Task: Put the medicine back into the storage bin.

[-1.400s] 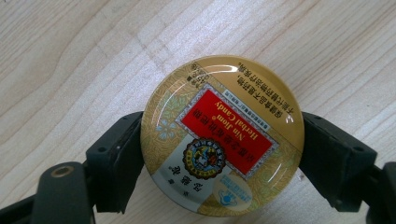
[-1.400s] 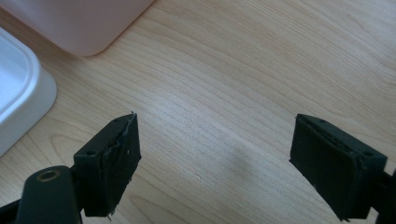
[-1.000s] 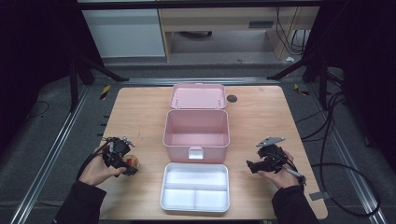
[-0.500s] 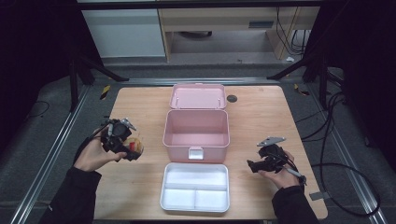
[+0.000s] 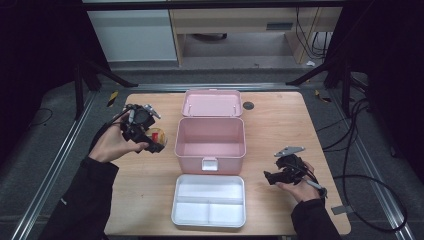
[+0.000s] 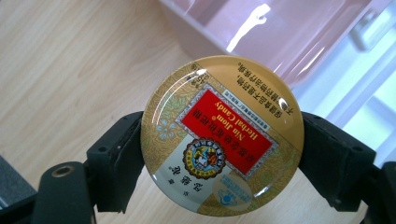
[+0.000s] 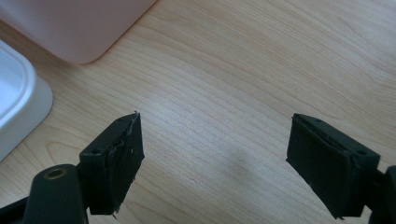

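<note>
Wooden table [image 5: 280,125], light grain, sits on a dark grey floor [image 5: 380,170] with metal rails at both sides; pale cabinets [image 5: 132,35] stand beyond the far edge at 12 o'clock. Pink storage box [image 5: 210,137] at table centre, open, interior bare; its lid [image 5: 211,102] lies flat just behind it, toward 12. White divided tray [image 5: 209,200] lies just in front of the box at 6 o'clock, compartments bare. Left gripper [image 5: 150,140] is held above the table at 9 o'clock of the box, jaws clamped on the edges of a round herbal candy tin [image 6: 222,135], gold with a red label; the tin hangs close beside the box's left wall. Right gripper [image 5: 270,177] rests low at 4 o'clock of the box, jaws standing wide apart with bare wood between them. A small dark disc [image 5: 248,105] lies on the table just right of the lid.
</note>
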`<action>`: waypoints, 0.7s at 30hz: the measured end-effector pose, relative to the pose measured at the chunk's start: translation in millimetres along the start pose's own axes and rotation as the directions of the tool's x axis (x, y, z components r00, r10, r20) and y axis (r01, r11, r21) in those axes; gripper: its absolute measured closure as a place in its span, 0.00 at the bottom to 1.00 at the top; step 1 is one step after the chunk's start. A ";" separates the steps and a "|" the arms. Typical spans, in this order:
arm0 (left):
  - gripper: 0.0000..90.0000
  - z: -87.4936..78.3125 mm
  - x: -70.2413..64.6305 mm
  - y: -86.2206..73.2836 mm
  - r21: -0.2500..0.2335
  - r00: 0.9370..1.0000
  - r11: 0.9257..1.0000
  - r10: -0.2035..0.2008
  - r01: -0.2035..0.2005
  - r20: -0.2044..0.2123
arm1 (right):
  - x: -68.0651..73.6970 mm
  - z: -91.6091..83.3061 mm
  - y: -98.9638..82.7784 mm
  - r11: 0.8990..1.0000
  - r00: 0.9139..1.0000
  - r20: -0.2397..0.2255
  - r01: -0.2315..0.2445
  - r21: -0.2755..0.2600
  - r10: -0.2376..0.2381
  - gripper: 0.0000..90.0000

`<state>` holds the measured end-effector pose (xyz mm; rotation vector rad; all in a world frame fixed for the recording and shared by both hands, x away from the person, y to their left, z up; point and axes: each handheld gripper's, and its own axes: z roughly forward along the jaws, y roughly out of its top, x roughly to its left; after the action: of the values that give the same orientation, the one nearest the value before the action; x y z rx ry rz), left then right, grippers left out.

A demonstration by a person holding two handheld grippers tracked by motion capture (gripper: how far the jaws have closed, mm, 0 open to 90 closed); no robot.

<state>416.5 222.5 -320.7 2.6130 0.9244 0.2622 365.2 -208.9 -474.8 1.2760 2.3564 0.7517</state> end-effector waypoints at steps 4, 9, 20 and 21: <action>0.22 -1.6 -7.3 21.6 -0.008 0.999 0.999 0.038 -0.038 0.001 | -1.1 -0.7 0.1 1.000 1.000 -0.001 -0.003 -0.004 0.003 0.21; 0.22 4.1 -19.9 49.5 -0.013 0.996 0.996 0.085 -0.085 0.012 | -1.9 -0.2 -0.4 1.000 1.000 0.000 -0.006 -0.002 0.006 0.21; 0.22 31.3 -36.6 99.9 0.003 0.987 0.988 0.156 -0.156 0.037 | -3.1 0.8 -1.4 1.000 1.000 -0.004 0.000 0.000 0.000 0.21; 0.22 33.2 -37.1 102.4 0.004 0.987 0.988 0.157 -0.157 0.037 | -3.4 0.9 -1.6 1.000 1.000 -0.003 -0.001 -0.001 0.001 0.21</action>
<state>455.9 115.9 -313.4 2.6909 0.7093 0.2513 366.4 -212.2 -476.3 1.2765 2.3575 0.7551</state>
